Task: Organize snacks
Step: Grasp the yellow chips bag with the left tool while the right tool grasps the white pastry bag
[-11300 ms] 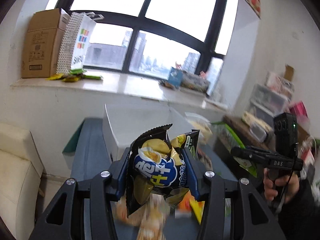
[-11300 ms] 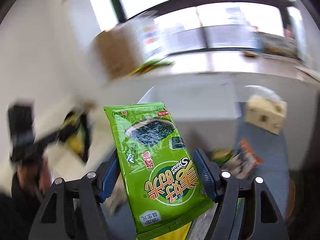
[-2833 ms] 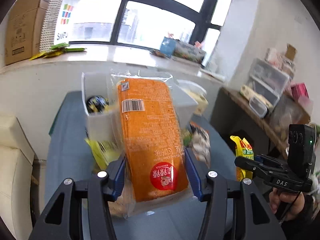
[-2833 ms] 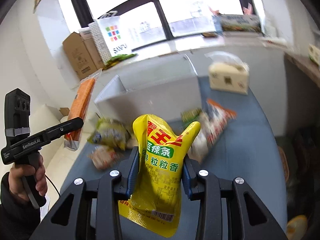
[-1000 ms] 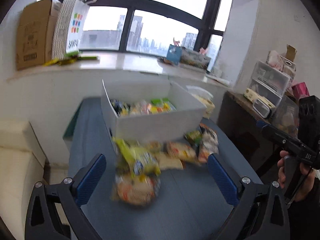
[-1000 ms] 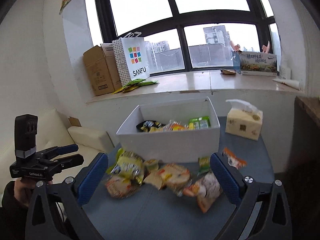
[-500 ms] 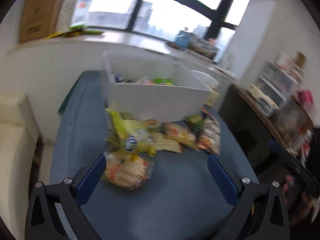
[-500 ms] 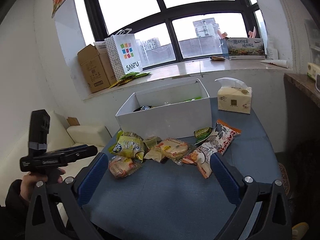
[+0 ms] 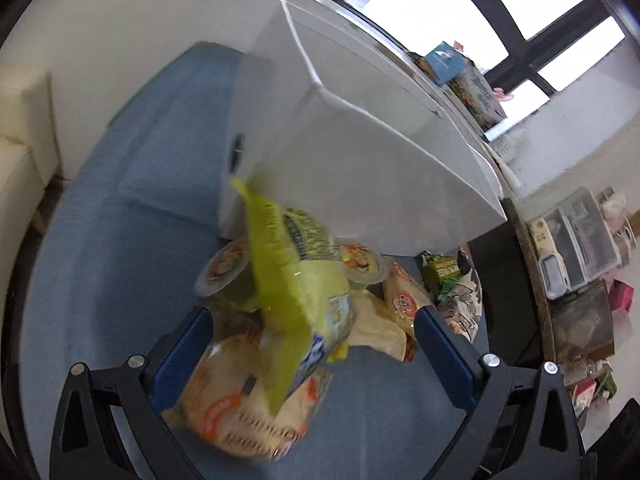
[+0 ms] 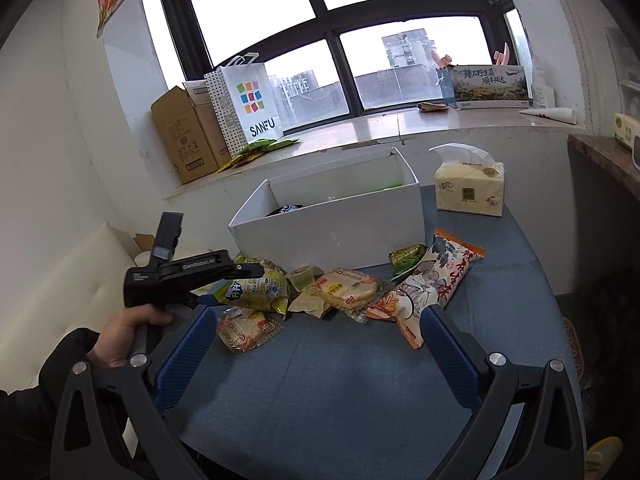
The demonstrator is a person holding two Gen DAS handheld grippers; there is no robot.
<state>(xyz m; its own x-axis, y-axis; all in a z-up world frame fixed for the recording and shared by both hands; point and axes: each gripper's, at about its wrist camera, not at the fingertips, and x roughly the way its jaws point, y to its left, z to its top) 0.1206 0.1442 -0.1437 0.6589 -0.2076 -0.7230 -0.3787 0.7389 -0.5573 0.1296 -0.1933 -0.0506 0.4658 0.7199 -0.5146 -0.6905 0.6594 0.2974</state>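
A white box [image 10: 332,224] stands on the blue table [image 10: 360,392] and holds a few snacks. Loose snacks lie in front of it: a yellow-green bag [image 9: 296,280] [image 10: 256,288], a round cracker pack [image 9: 240,404] [image 10: 246,328], jelly cups [image 9: 224,272], a rice cracker pack [image 10: 346,286] and a long orange-trimmed bag [image 10: 436,280]. My left gripper [image 9: 312,344] is open, low over the yellow-green bag, which lies between its fingers. In the right wrist view the left gripper [image 10: 240,270] reaches the same bag. My right gripper [image 10: 312,340] is open and empty, back from the pile.
A tissue pack [image 10: 470,192] stands right of the box. Cardboard boxes [image 10: 184,136] and a SANFU bag [image 10: 244,104] stand on the windowsill. A cream sofa [image 10: 60,300] is at the left. Storage bins [image 9: 576,240] sit right of the table.
My left gripper has dropped down and forward to the yellow-green bag, which now lies between its open fingers. My right gripper has held nearly still, open.
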